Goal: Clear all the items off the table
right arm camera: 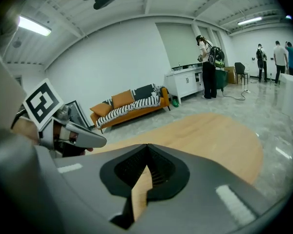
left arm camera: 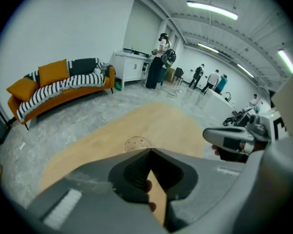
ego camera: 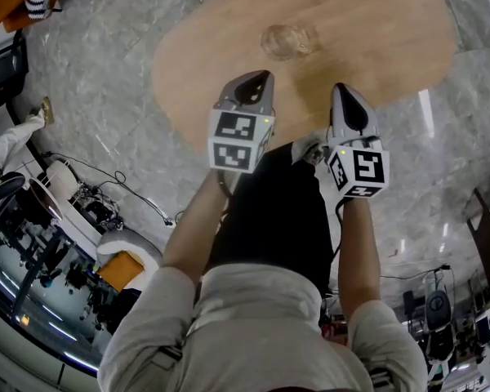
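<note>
A clear drinking glass (ego camera: 287, 41) stands alone on the oval wooden table (ego camera: 384, 39), toward its middle. My left gripper (ego camera: 257, 78) hovers at the table's near edge, just short of the glass, jaws shut and empty. In the left gripper view the glass (left arm camera: 136, 143) peeks over the closed jaw tips (left arm camera: 150, 152). My right gripper (ego camera: 347, 92) is beside it to the right, also shut with nothing held; in its own view the jaws (right arm camera: 146, 147) meet over bare table (right arm camera: 210, 135). The glass does not show in the right gripper view.
Marble floor surrounds the table. An orange sofa (left arm camera: 58, 84) with a striped throw stands by the far wall, next to a white counter (left arm camera: 134, 65). Several people (left arm camera: 158, 57) stand at the back. Cables and equipment (ego camera: 90, 202) lie on the floor at left.
</note>
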Demonstrator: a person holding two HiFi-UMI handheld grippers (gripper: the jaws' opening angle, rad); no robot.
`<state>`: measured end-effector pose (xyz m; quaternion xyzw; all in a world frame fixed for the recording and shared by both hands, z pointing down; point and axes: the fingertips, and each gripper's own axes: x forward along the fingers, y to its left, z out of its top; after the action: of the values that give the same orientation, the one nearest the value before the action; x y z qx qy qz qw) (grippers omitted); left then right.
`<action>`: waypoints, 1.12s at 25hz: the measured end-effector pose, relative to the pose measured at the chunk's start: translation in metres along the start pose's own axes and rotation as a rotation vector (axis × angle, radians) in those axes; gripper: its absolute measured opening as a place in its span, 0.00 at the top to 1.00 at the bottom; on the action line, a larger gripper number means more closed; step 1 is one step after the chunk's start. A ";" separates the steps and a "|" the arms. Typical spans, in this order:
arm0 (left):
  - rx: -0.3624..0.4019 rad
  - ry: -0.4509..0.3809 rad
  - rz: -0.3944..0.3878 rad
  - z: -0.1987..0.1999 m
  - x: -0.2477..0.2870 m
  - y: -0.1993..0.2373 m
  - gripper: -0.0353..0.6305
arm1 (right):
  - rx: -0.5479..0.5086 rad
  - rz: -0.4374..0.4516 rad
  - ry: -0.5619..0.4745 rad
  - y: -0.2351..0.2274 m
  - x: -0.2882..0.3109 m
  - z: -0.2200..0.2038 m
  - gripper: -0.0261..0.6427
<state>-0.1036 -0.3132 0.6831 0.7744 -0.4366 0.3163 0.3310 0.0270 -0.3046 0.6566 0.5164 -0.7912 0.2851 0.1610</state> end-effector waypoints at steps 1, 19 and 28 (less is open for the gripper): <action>-0.018 0.009 -0.004 0.000 0.005 0.006 0.92 | 0.007 -0.003 0.007 0.000 0.003 -0.003 0.95; 0.090 0.310 0.072 -0.008 0.080 0.063 0.92 | 0.112 -0.057 0.061 -0.018 0.030 -0.033 0.95; 0.105 0.381 -0.007 -0.008 0.096 0.064 0.76 | 0.163 -0.110 0.052 -0.034 0.021 -0.042 0.95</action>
<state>-0.1216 -0.3771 0.7780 0.7183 -0.3463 0.4784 0.3678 0.0477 -0.3049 0.7109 0.5629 -0.7315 0.3525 0.1542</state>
